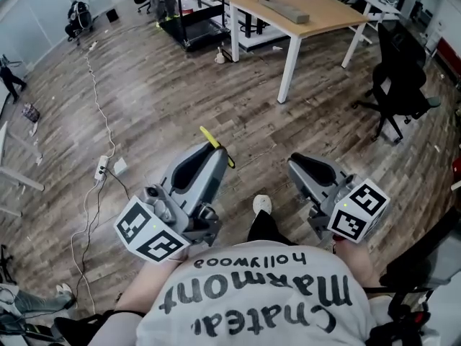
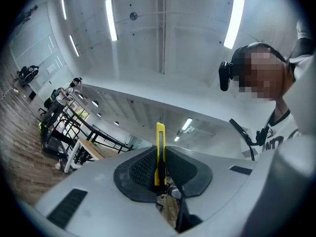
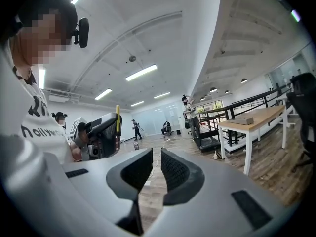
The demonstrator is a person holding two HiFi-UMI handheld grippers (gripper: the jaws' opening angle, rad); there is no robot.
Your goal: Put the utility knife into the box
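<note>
A yellow utility knife point(image 1: 210, 137) sticks out beyond the tips of my left gripper point(image 1: 216, 150), which is shut on it. In the left gripper view the knife point(image 2: 160, 152) stands edge-on between the black pads, pointing up toward the ceiling. My right gripper point(image 1: 299, 166) is held beside it near my body. Its jaws are drawn together with only a narrow slit point(image 3: 156, 169) and nothing in it. The right gripper view also catches the left gripper point(image 3: 106, 127) with the knife point(image 3: 118, 113). A long grey box point(image 1: 284, 7) lies on the wooden table point(image 1: 324, 20), far ahead.
A black office chair point(image 1: 400, 85) stands right of the table. A power strip point(image 1: 102, 168) and white cable lie on the wood floor at left. A treadmill-like frame point(image 1: 194, 27) sits behind the table. My shoe point(image 1: 262, 204) shows between the grippers.
</note>
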